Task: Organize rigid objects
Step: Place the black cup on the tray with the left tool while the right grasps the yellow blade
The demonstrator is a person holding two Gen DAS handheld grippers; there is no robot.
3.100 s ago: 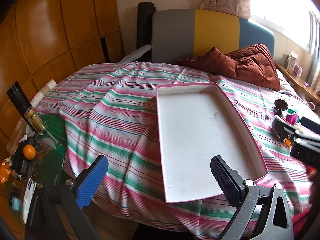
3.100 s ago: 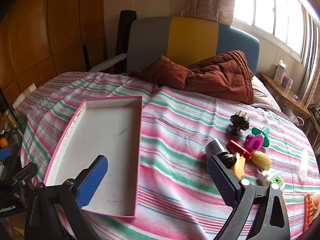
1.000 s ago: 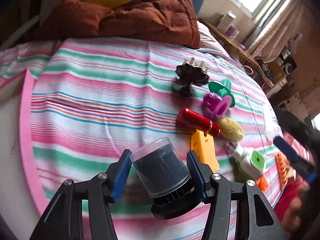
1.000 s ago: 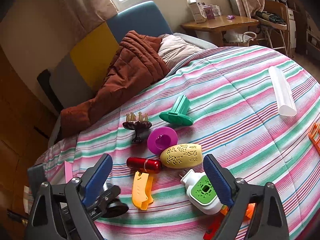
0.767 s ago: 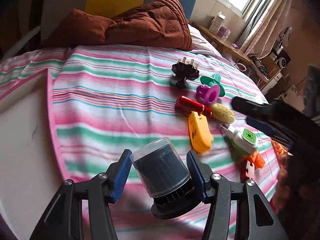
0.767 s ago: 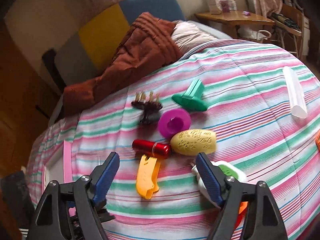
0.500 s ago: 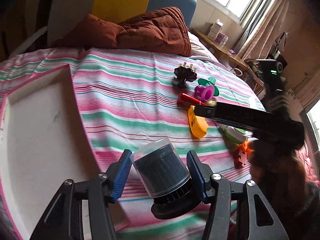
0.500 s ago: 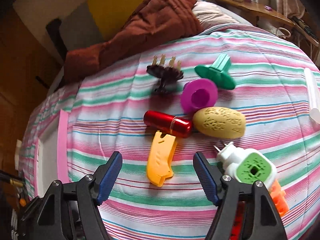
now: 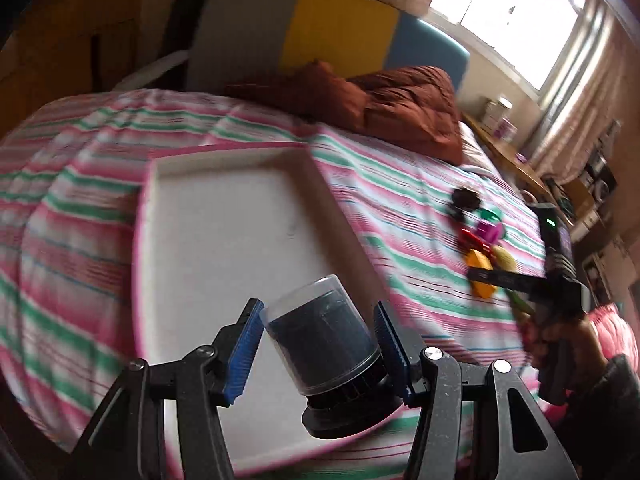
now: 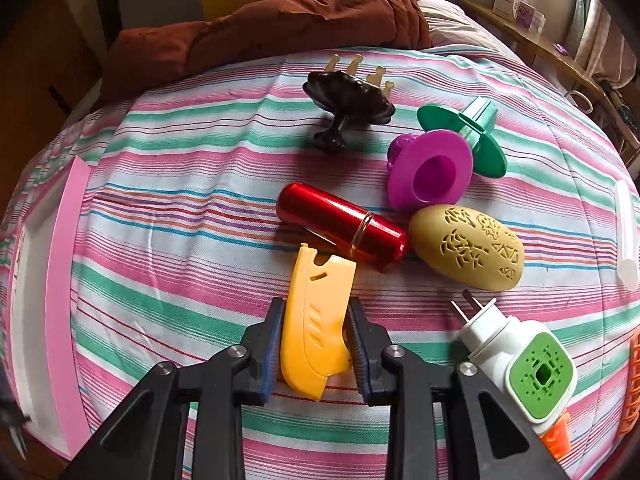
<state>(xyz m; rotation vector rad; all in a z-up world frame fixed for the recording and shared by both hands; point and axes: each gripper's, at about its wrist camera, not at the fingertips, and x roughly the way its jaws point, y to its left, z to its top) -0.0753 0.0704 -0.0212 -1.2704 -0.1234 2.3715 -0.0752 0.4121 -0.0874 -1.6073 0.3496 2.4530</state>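
On a striped bedspread [image 10: 168,208] by a sunlit window [image 9: 508,16], my left gripper [image 9: 316,344] pinches a clear-capped black canister [image 9: 320,344] above the white tray [image 9: 224,248]; my right gripper [image 10: 314,340] is closing around a yellow plastic piece [image 10: 316,320] lying beside a red tube [image 10: 340,224].

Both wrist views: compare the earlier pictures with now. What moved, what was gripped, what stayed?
The left gripper took hold of the clear-capped black cylinder and carried it over the pink-rimmed white tray. The right gripper came down, its jaws closing round the yellow plastic scraper. The remaining toys stayed put.
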